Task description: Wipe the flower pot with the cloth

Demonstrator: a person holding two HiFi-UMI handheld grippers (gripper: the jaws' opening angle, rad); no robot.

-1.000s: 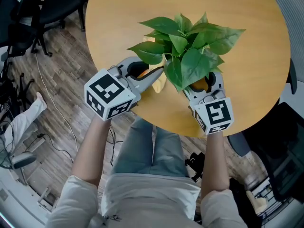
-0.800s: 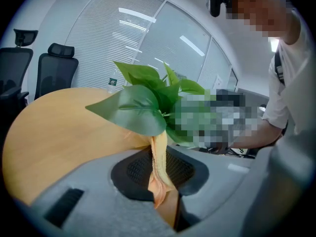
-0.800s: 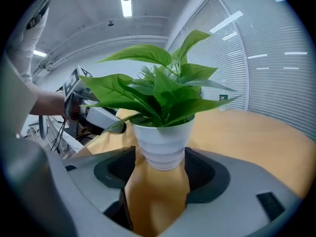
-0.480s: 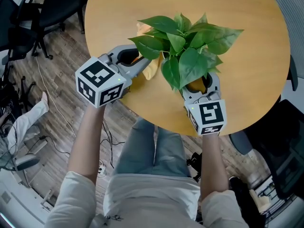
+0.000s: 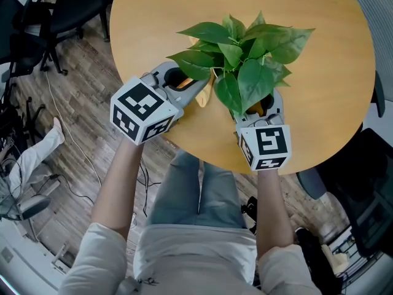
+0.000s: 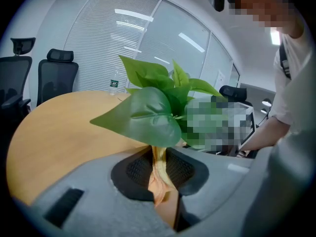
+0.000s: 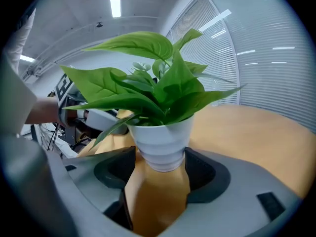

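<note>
A leafy green plant (image 5: 245, 48) stands in a white ribbed flower pot (image 7: 163, 139) near the front of the round wooden table (image 5: 319, 72). In the head view the leaves hide the pot. My right gripper (image 5: 261, 103) is shut on the pot's lower part, one jaw on each side (image 7: 160, 157). My left gripper (image 5: 206, 90) is shut on a pale yellow cloth (image 5: 207, 96), pinched between its pads (image 6: 159, 174). The cloth lies against the pot's left side, under the leaves, and shows beside the pot (image 7: 116, 132) in the right gripper view.
Black office chairs (image 5: 55, 11) stand off the table's left edge, over a wood floor with cables (image 5: 73, 158). The table edge runs just under both grippers. More chairs (image 6: 57, 78) and glass walls show behind the table.
My left gripper drew the cloth out to the left and has come back in against the pot. The right gripper and the plant have shifted slightly up the frame.
</note>
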